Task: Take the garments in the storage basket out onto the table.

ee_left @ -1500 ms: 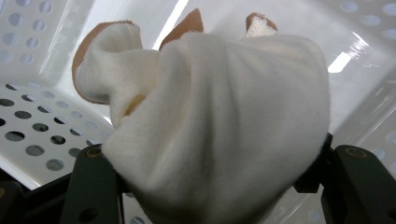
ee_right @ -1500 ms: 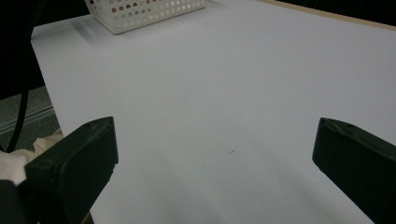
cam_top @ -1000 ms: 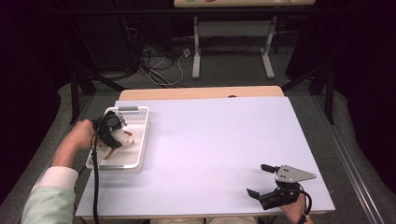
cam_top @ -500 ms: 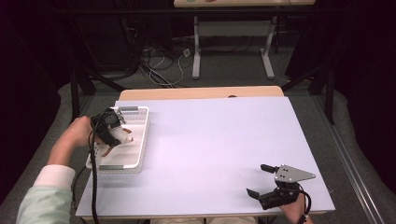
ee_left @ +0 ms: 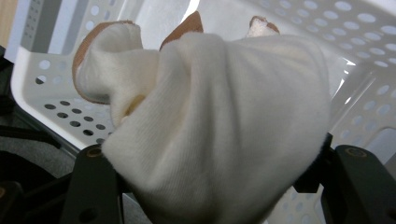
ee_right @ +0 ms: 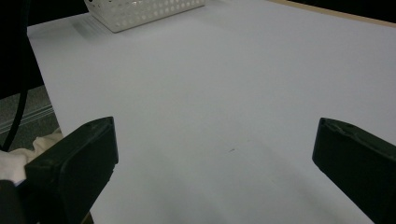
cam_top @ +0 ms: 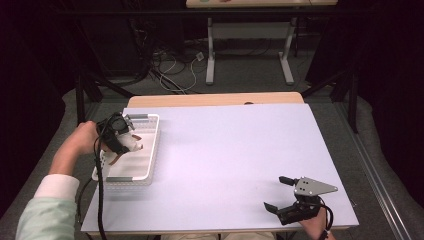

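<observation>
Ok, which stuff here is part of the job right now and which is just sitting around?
In the job:
left gripper, shut on the white cloth
white basket, under the cloth

Lying about:
right gripper, open over the table
far table
floor cables

White table with one basket

The table [cam_top: 225,160] has a pale top with a wooden strip along its far edge. A white perforated basket [cam_top: 150,150] sits on it at the near-left side, well apart from that far edge strip.
</observation>
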`<state>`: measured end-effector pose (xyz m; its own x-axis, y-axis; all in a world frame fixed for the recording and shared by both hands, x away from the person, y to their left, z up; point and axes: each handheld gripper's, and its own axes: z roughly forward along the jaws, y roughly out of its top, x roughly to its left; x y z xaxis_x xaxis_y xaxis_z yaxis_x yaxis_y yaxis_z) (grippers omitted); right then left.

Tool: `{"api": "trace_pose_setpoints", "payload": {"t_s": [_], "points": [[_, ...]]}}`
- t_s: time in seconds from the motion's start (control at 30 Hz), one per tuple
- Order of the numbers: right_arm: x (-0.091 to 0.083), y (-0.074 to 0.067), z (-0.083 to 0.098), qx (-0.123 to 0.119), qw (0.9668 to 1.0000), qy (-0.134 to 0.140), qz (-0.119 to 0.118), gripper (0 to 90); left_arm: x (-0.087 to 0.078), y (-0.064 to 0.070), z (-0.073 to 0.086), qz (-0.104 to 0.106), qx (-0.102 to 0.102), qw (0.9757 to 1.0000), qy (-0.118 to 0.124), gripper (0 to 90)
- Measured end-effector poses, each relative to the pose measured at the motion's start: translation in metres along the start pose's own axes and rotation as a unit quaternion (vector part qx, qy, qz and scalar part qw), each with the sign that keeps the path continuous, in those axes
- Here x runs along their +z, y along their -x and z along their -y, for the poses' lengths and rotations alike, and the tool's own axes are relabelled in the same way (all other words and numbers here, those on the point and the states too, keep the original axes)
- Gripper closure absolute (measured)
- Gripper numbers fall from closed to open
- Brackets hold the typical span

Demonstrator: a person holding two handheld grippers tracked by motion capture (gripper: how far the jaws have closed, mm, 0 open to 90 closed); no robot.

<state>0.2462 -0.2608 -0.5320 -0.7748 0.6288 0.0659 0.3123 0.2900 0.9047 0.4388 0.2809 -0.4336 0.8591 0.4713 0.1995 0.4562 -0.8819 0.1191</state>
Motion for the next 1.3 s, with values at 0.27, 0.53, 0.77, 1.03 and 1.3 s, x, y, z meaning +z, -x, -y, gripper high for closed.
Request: {"api": "trace_pose_setpoints", "payload": {"t_s": [0.27, 0.53, 0.77, 1.03, 1.3], "points": [[0.001, 0.0, 0.0, -0.001, 1.0, 0.001, 0.0, 0.0, -0.013, -0.001, -0.001, -0.007, 0.007, 0.9999, 0.0, 38.0], [0.0, 0.001, 0.0, 0.0, 1.0, 0.001, 0.0, 0.0, -0.026, 0.0, -0.004, -0.014, 0.016, 0.9998, 0.004, 38.1], [0.001, 0.001, 0.001, 0.001, 1.0, 0.002, 0.0, 0.0, -0.033, 0.003, -0.007, -0.017, 0.023, 0.9996, 0.007, 38.2], [0.001, 0.001, 0.001, 0.0, 1.0, 0.001, 0.0, 0.0, -0.044, 0.007, -0.013, -0.022, 0.036, 0.999, 0.014, 38.3], [0.001, 0.001, 0.001, 0.0, 1.0, 0.0, 0.0, 0.0, -0.053, 0.011, -0.019, -0.026, 0.049, 0.9983, 0.017, 38.5]]}}
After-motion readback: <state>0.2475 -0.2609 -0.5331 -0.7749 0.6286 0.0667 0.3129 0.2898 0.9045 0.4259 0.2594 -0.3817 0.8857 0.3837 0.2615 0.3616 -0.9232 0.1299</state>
